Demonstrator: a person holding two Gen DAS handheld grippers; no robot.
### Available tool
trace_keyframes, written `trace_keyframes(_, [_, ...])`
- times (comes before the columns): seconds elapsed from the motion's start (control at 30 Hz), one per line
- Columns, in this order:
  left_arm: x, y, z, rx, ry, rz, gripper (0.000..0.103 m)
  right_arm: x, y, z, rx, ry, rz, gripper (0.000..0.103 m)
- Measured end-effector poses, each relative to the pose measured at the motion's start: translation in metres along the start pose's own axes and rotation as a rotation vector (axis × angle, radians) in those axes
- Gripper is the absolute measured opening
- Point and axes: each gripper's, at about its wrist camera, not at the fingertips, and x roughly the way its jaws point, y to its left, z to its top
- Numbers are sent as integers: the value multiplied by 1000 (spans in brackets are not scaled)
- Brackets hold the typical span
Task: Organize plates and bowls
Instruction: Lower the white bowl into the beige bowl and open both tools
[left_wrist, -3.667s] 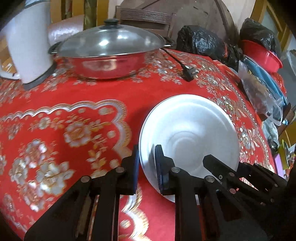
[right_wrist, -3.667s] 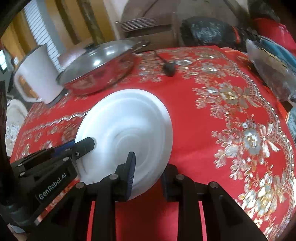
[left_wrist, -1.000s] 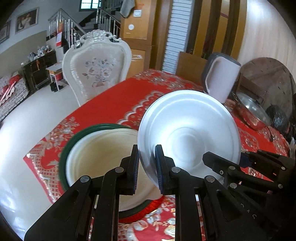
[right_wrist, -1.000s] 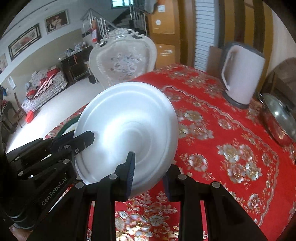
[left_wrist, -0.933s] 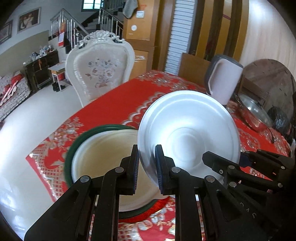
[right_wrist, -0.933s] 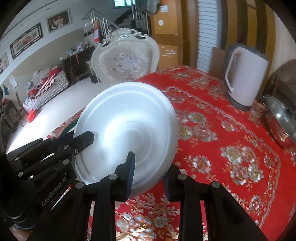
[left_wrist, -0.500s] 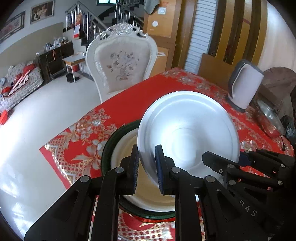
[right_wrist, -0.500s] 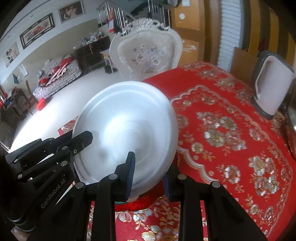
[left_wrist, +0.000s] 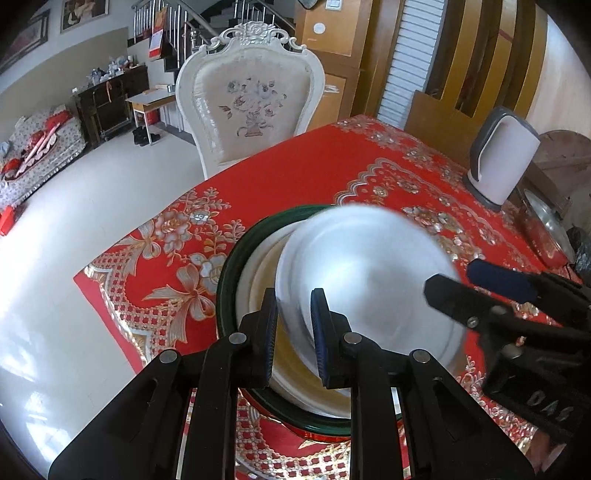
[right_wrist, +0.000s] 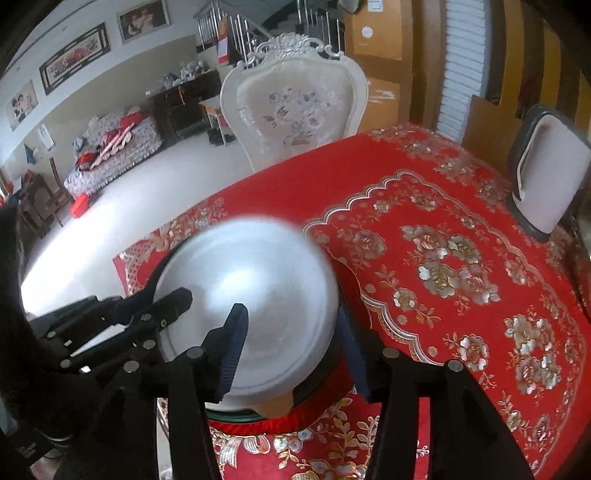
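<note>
A white plate (left_wrist: 369, 280) sits blurred over a cream bowl with a dark green rim (left_wrist: 227, 291) near the table's corner. My left gripper (left_wrist: 293, 328) has its jaws spread a little around the plate's near rim. My right gripper (right_wrist: 291, 350) is open wide, its fingers on either side of the plate (right_wrist: 251, 295) and apart from it. The bowl's rim (right_wrist: 236, 415) shows under the plate in the right wrist view. The right gripper also shows at the right of the left wrist view (left_wrist: 480, 291).
A red floral tablecloth (left_wrist: 332, 173) covers the table. A white kettle (left_wrist: 506, 162) and a steel pan (left_wrist: 546, 221) stand at the far right. A white carved chair (left_wrist: 251, 107) stands behind the table edge. The table's corner drops off just left of the bowl.
The plate was carried from the table's middle to the green-rimmed bowl and lowered over it. Both grippers' jaws have opened off the plate, the right one widely.
</note>
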Motion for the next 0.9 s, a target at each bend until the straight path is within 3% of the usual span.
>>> trace_keyframes(0.3, [-8, 3, -3, -22, -71, 20, 19, -12, -8, -6, 27, -52, 4, 54])
trace_keyframes(0.33, [-10, 3, -3, -26, -79, 23, 21, -13, -9, -8, 31, -63, 6, 56])
trace_keyframes(0.47, [-21, 4, -7, -31, -134, 37, 52, -20, -8, -14, 35, -109, -13, 60])
trace_keyframes(0.63, [-45, 1, -18, -22, -237, 50, 53, -25, -9, -26, 57, -166, -39, 66])
trace_keyframes(0.7, [-52, 2, -26, -27, -275, 37, 59, -26, -11, -32, 64, -184, -53, 68])
trace_keyframes(0.77, [-56, 5, -33, -34, -296, 28, 66, -28, -13, -38, 74, -203, -70, 69])
trace_keyframes(0.9, [-60, 11, -48, -51, -324, 35, 66, -29, -16, -48, 79, -216, -95, 70])
